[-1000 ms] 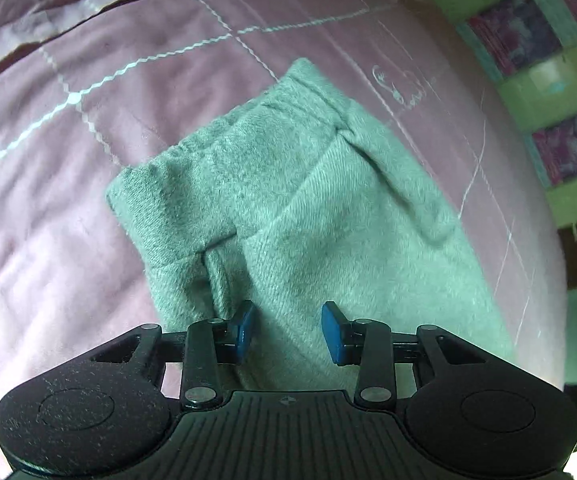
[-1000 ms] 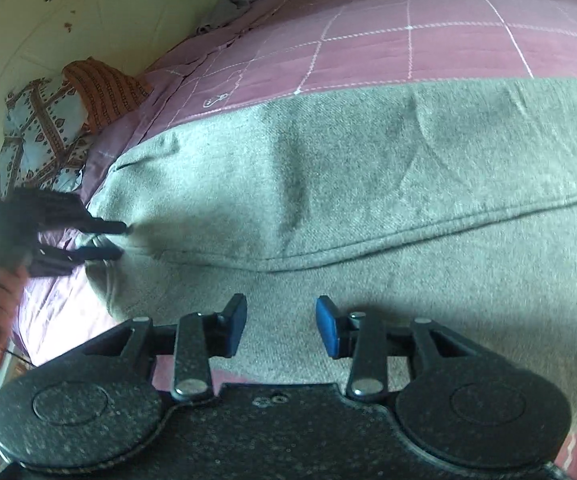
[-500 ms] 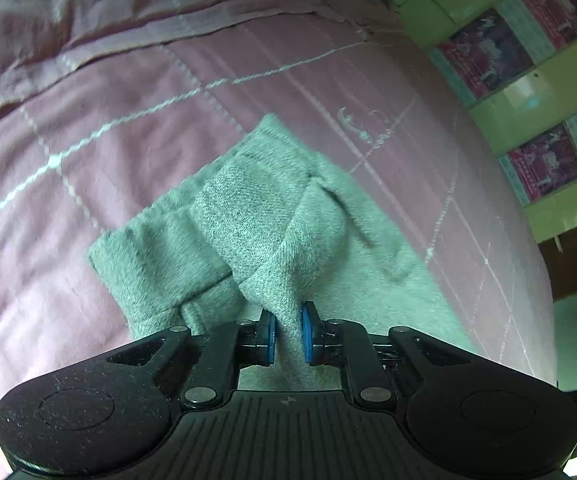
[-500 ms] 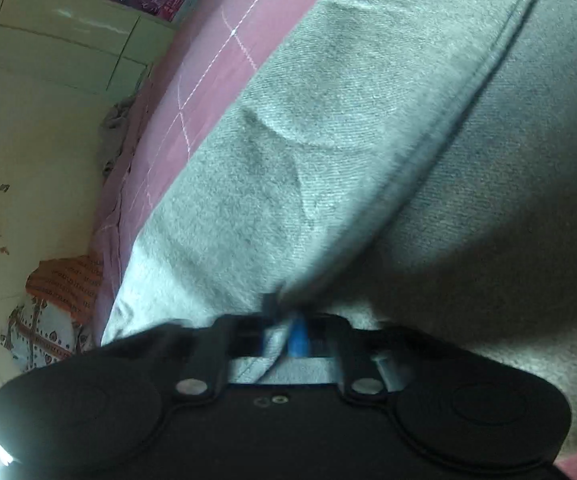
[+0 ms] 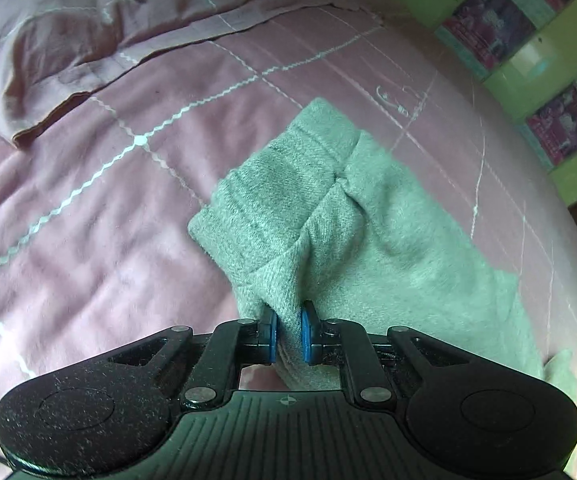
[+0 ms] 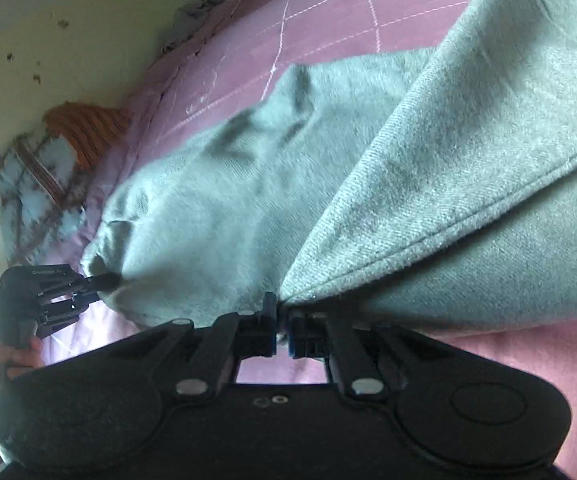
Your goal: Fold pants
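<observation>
Grey-green pants (image 5: 368, 232) lie on a pink checked bed cover (image 5: 128, 184). My left gripper (image 5: 287, 336) is shut on a pinched fold of the pants near the elastic waistband (image 5: 280, 184), lifting it slightly. In the right wrist view my right gripper (image 6: 282, 326) is shut on the hemmed edge of the pants (image 6: 428, 184), and the cloth rises up and away from it. The left gripper (image 6: 100, 280) also shows at the far left of that view, gripping the waist end.
A rumpled pink sheet or pillow (image 5: 48, 40) lies at the back left. A green tiled wall with posters (image 5: 528, 40) is at the right. Orange and patterned cloths (image 6: 68, 148) sit by a stained wall beyond the bed.
Both grippers were open over the flat pants a second ago. Both have since shut on the fabric and are pulling it up, so the waist end bunches and the edge lifts.
</observation>
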### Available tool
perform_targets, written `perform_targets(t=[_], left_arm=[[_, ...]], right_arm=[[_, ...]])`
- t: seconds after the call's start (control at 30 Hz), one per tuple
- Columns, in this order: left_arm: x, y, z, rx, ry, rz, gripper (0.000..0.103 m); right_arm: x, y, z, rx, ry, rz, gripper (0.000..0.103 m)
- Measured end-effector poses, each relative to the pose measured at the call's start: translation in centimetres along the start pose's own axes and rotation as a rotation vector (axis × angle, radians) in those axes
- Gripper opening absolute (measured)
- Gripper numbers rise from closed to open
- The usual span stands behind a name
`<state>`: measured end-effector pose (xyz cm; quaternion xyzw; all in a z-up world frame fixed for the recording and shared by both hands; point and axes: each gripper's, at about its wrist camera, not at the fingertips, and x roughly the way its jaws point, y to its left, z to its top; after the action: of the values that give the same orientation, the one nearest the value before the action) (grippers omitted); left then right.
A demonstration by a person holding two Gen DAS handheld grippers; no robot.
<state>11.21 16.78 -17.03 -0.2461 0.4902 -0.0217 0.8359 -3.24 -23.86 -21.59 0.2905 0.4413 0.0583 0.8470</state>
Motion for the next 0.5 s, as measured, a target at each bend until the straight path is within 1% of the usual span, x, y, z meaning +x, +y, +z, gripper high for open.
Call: perform_targets(t=[0.07,0.1,0.13,0.2,0.23,0.27,0.3,0.37,0.43,0.47,0.5], left_arm=[[-1.4,-0.3,0.5,0.01,-0.026,-0.026,0.012],[-1.9,-0.3,0.5,0.014,-0.034,-0.038,0.012],[-2.0,-0.1,0.4,0.019,-0.032,-0.039,0.012],[-0.9,0.0,-0.2,0.046,0.005,-0.001,0.012],[-0.3,0.1,-0.6,0.053,0.021,0.008,0.012],[-0.1,-0.1,-1.1,0.061,0.022,0.015,0.012],[-0.4,-0.5,-1.4,0.075,0.013,0.018,0.012],[-0.8,-1.2,-1.5,0.111,-0.004,0.035,0.013],[-0.8,-1.2,-1.3,0.107,0.008,0.044,0.018],[-1.0,-1.0,-1.2,0.089,0.01,0.043,0.018],[-1.4,-0.9,-1.0,0.065,0.007,0.038,0.018]], right_arm=[[-1.0,1.0,0.7,-0.002,-0.011,0.011,0.005],[-1.8,1.6,1.4,-0.029,-0.035,0.028,0.005],[-2.3,2.5,2.1,-0.063,-0.051,0.036,0.005],[-2.3,2.7,2.5,-0.079,-0.04,0.035,0.005],[-1.6,2.4,2.4,-0.079,-0.017,0.017,0.005],[-0.7,2.0,2.2,-0.098,0.017,-0.019,0.005],[-0.1,2.1,1.7,-0.128,0.034,-0.045,0.005],[-0.4,2.3,1.1,-0.161,0.01,-0.067,0.005],[-0.9,2.4,1.3,-0.129,-0.003,-0.069,0.005],[-0.8,2.6,1.3,-0.13,-0.006,-0.071,0.008],[-0.8,2.7,1.3,-0.142,0.002,-0.068,0.013]])
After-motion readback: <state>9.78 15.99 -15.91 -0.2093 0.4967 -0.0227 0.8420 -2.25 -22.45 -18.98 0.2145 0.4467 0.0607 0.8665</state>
